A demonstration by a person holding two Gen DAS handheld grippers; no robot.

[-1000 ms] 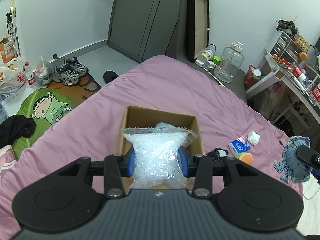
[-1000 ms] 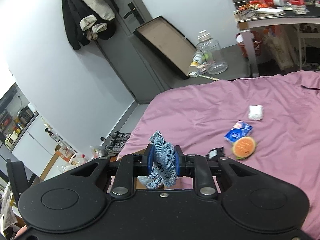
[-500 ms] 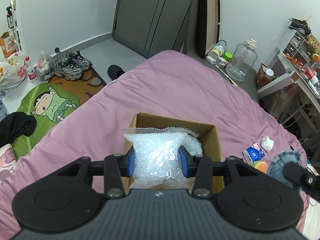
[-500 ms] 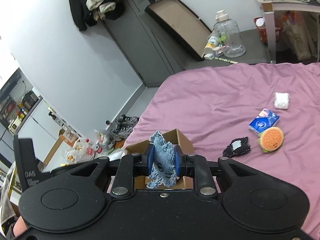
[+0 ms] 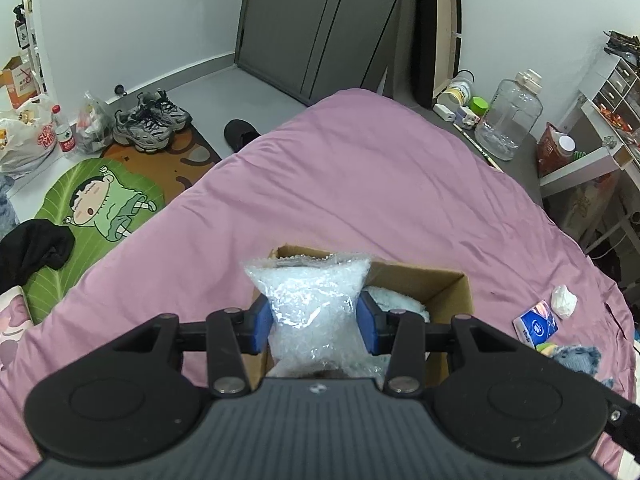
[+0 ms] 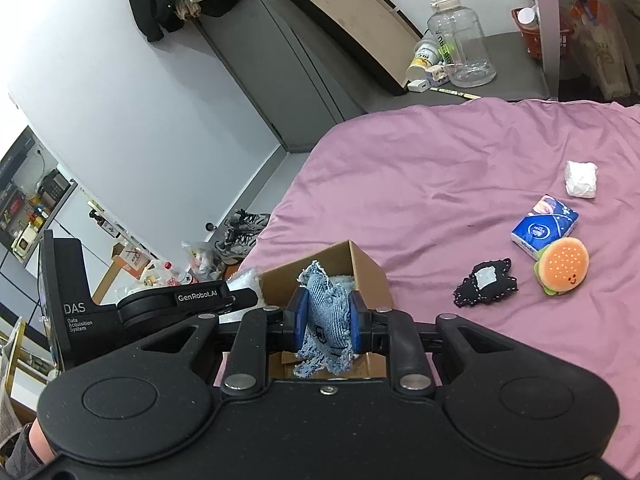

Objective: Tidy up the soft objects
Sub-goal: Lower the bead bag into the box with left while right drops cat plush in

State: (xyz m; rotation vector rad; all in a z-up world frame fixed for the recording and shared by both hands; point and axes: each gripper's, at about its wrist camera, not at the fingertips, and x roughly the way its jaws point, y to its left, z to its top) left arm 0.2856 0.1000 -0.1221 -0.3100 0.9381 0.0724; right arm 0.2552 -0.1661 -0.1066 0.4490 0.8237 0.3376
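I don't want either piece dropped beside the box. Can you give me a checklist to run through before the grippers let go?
1. Left gripper clamped on the clear plastic bag: ok.
2. Right gripper clamped on the denim toy: ok.
3. Cardboard box open on top: ok.
4. Bag over the box opening: ok.
5. Denim toy fully over the opening: cannot tell.
6. Room left beside the pale blue item already inside: cannot tell.

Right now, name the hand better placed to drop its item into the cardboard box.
Left, probably. The left gripper holds its clear bag directly over the cardboard box; the right gripper holds the denim toy nearer the rim.
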